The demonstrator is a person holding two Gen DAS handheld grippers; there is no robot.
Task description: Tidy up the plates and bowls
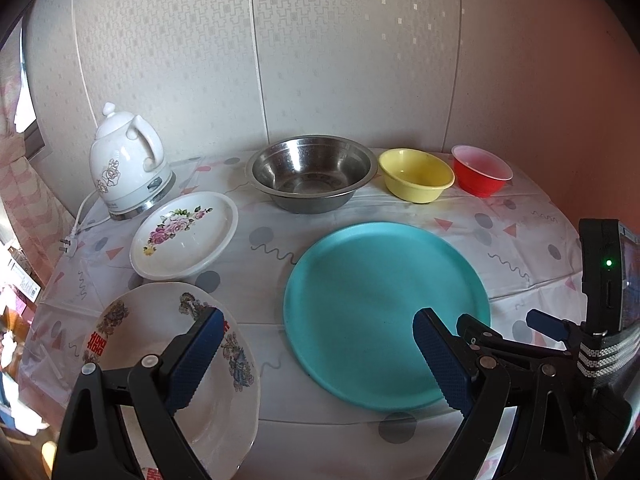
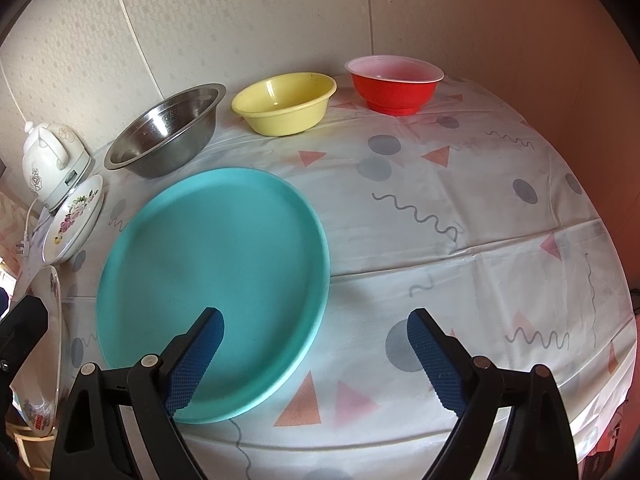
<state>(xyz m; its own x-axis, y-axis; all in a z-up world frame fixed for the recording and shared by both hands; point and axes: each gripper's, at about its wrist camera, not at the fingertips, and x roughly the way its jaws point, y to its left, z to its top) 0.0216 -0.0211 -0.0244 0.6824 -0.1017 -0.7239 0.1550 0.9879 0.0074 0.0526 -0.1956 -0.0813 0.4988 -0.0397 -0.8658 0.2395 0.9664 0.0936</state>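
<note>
both our tongs, left gripper (image 1: 320,356) and right gripper (image 2: 316,356), gape wide, empty; we think the teal plate (image 2: 212,256) is light, slippery, best pinched at its rim.

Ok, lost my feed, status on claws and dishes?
Both claws open, empty: left claw, right claw. Round teal plastic plate flat on table. Nothing blocking.

looks like a home dining corner to me: patterned plastic tablecloth (image 2: 460,208), white electric kettle (image 1: 124,160) by the papered wall (image 1: 320,60), household bowls right of the kettle.
</note>
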